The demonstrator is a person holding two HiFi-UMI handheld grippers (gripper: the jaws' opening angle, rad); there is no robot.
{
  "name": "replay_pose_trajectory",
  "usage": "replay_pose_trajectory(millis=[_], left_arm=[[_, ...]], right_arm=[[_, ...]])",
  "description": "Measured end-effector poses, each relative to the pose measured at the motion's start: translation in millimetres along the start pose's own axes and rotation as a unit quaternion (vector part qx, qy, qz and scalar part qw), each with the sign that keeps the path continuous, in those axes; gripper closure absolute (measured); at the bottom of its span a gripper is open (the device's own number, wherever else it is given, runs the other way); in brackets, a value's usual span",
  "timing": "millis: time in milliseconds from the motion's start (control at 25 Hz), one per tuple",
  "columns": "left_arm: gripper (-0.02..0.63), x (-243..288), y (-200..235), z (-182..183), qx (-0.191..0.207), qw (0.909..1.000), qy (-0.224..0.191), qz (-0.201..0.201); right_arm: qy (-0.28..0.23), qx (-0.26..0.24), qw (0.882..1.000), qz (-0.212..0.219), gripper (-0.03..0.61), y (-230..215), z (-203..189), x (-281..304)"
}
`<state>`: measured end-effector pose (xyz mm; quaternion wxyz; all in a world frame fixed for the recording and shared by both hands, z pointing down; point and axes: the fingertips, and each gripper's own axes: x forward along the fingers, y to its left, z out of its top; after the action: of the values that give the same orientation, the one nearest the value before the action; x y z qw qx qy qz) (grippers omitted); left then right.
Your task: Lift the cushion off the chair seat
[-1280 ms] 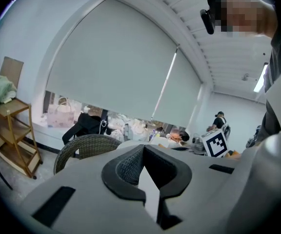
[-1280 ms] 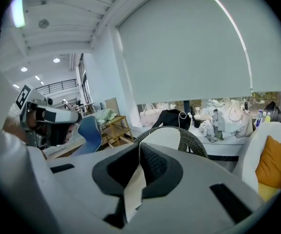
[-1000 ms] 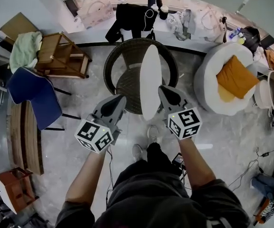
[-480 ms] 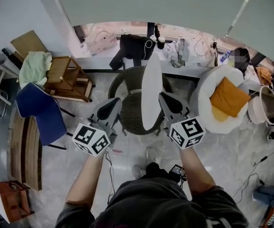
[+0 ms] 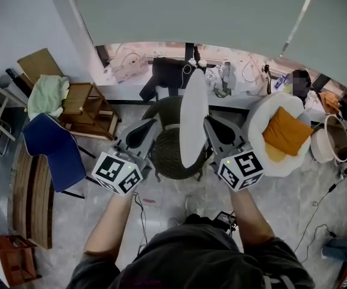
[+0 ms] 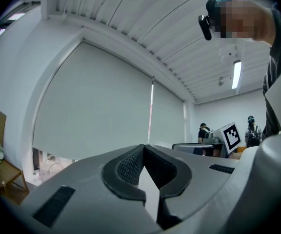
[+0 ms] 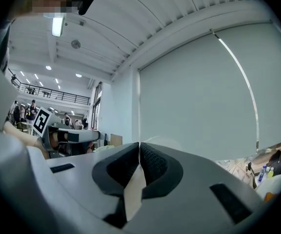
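Wicker chair [image 5: 168,156], one, stands on the floor. One white cushion [image 5: 194,118] hangs on edge above its seat, between two grippers. The right gripper [image 5: 208,121] is clenched on the cushion's rim. The left gripper [image 5: 153,123] is clenched on nothing, just beside it.

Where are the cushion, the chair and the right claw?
cushion [image 5: 193,120], head view, middle of its white face.
chair [image 5: 169,156], head view, bare woven seat.
right claw [image 7: 139,148], right gripper view, between its closed tips.
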<state>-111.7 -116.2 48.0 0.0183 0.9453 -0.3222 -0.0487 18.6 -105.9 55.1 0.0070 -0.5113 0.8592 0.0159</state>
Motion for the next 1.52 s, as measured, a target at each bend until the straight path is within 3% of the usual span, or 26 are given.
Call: replay_pose_trajectory(millis=[440, 1520], left_arm=[[0.604, 4, -10, 25, 0.014, 0.9997, -0.021, -0.007], [0.604, 0, -21, 28, 0.016, 0.9995, -0.025, -0.001]], right_arm=[[-0.024, -0.027, 0.999, 0.007, 0.560, 7, 33, -4], [-0.039, -0.041, 0.998, 0.015, 0.560, 14, 52, -15]])
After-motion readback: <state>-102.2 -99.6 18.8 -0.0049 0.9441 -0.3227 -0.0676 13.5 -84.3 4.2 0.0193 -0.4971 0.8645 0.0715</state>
